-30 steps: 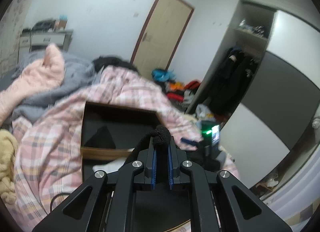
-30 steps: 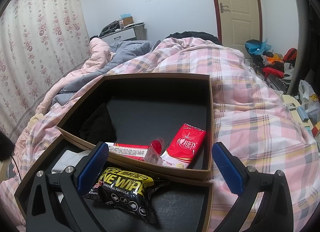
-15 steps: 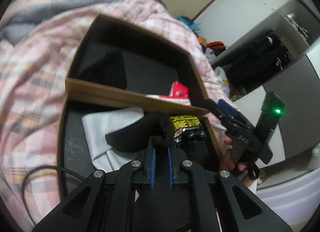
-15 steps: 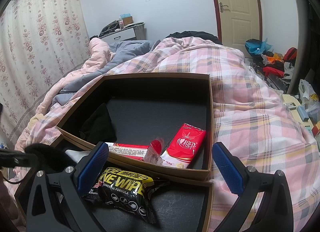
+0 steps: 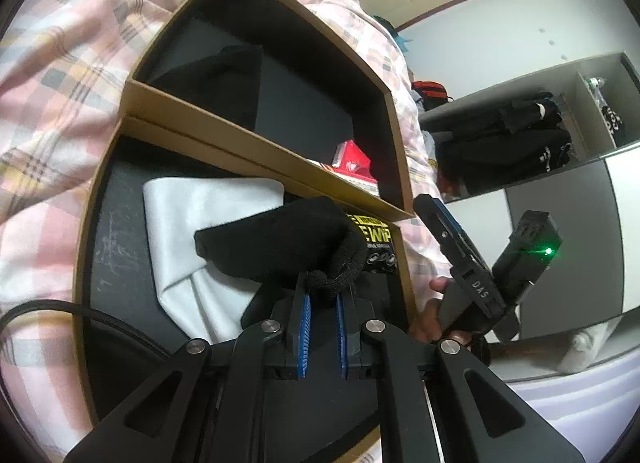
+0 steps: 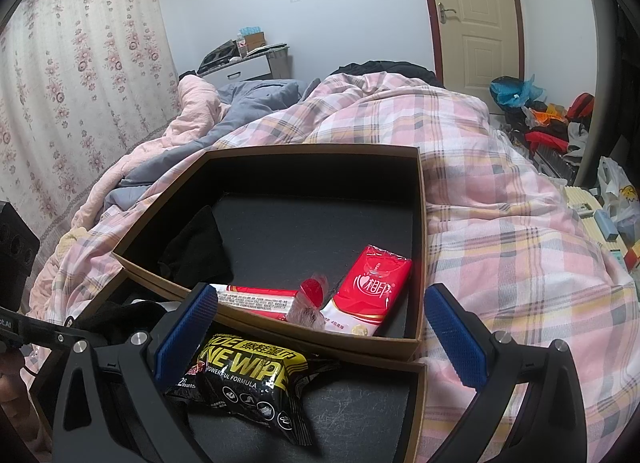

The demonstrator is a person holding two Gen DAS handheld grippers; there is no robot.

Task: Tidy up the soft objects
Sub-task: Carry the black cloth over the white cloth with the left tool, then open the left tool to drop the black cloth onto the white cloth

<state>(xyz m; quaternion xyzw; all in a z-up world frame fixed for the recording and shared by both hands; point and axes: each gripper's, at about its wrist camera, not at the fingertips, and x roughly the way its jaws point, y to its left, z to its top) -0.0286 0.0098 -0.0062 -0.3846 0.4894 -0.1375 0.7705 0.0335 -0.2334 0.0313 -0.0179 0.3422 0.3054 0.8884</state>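
Left gripper jaws pinched tight on one end of the black sock, which hangs over the white cloth in the near box. Right gripper jaws wide, empty, above the wipes pack. Risks: sock drapes over the box divider or covers the wipes on release; thin pinch may slip; grippers close, could bump.

A lived-in bedroom: plaid quilt, floral curtain, open wardrobe.
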